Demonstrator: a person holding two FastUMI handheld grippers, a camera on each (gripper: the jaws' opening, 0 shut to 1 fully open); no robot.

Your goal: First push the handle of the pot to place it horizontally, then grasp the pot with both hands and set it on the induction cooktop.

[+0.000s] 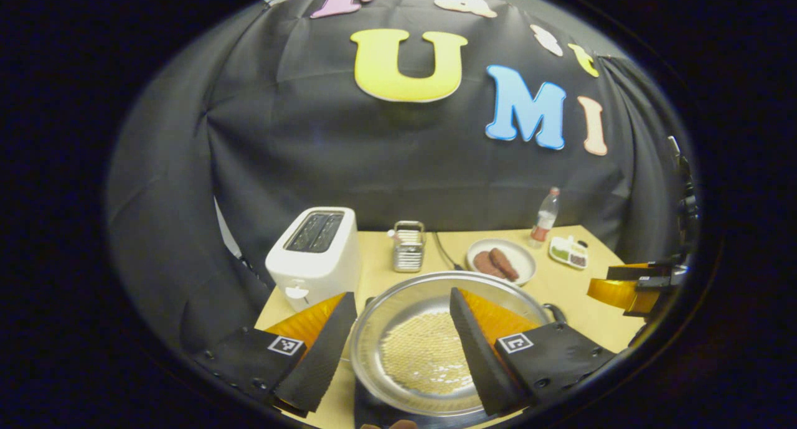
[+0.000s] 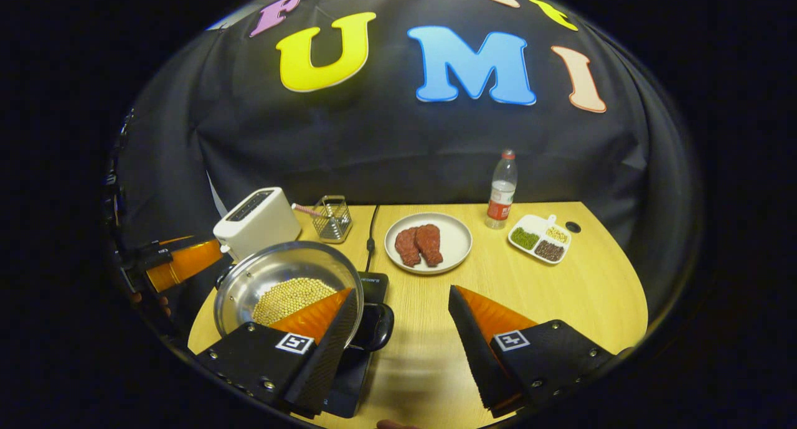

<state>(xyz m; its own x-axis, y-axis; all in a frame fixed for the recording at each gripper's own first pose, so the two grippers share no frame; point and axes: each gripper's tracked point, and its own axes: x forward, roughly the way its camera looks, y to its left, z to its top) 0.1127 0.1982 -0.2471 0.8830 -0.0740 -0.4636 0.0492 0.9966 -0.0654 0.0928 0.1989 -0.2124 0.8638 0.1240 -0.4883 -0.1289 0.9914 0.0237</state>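
A: Left gripper view?
B: Left gripper [image 1: 401, 348] spread wide, nothing held, hanging over the round steel pot with pale beans [image 1: 429, 354]. The pot sits on the black induction cooktop [image 1: 373, 410]. White toaster [image 1: 314, 254] left of the pot, wire caddy [image 1: 408, 247] and white plate of brown meat [image 1: 501, 261] behind it, other gripper [image 1: 632, 286] off to its right.

A: Right gripper view?
B: Right gripper [image 2: 398, 348] also wide apart, empty; its left finger [image 2: 320, 339] overlaps the pot's rim, contact unclear. Pot's black side handle [image 2: 377, 326] sticks out right, between the fingers. Plastic bottle [image 2: 502, 192] and divided white tray [image 2: 540, 239] far right of the pot on the wooden table [image 2: 591, 292].
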